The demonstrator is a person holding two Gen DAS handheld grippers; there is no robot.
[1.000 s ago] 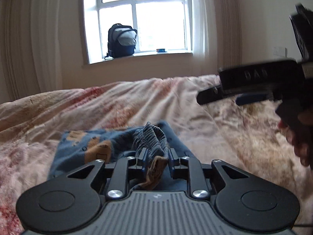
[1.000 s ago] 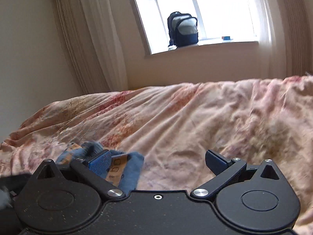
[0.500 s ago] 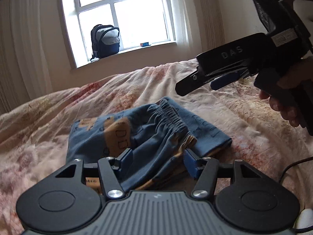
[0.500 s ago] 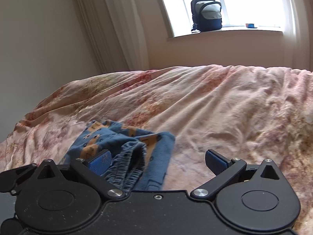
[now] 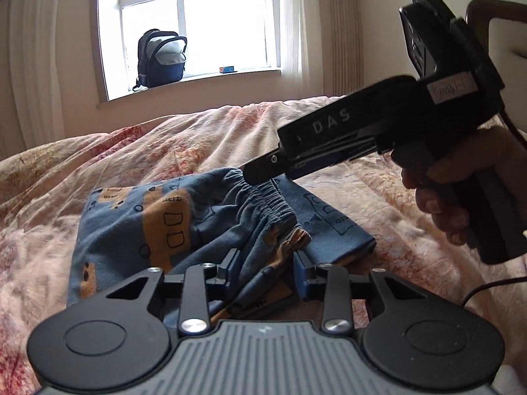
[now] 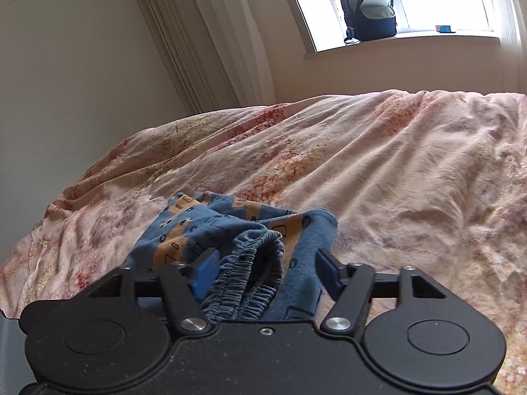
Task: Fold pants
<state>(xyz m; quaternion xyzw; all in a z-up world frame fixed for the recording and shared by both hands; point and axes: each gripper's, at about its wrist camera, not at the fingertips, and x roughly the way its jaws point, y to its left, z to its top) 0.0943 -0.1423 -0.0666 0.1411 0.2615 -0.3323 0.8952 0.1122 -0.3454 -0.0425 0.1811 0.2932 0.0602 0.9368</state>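
The blue patterned pants (image 5: 171,223) lie folded in a small bundle on the pink floral duvet (image 5: 98,158), elastic waistband on top. My left gripper (image 5: 266,265) is open, its blue pads either side of the near edge of the bundle, holding nothing. My right gripper (image 5: 260,171) comes in from the right just above the waistband. In the right wrist view the pants (image 6: 210,227) lie in front, and my right gripper (image 6: 268,268) is open with the gathered waistband between its fingers.
A dark backpack (image 5: 161,59) and a small blue box (image 5: 227,69) sit on the windowsill beyond the bed. Curtains hang either side of the window. A black cable (image 5: 487,288) lies on the duvet at the right.
My left gripper has opened and let go of the pants, which now lie on the bed. My right gripper has moved in over the waistband.
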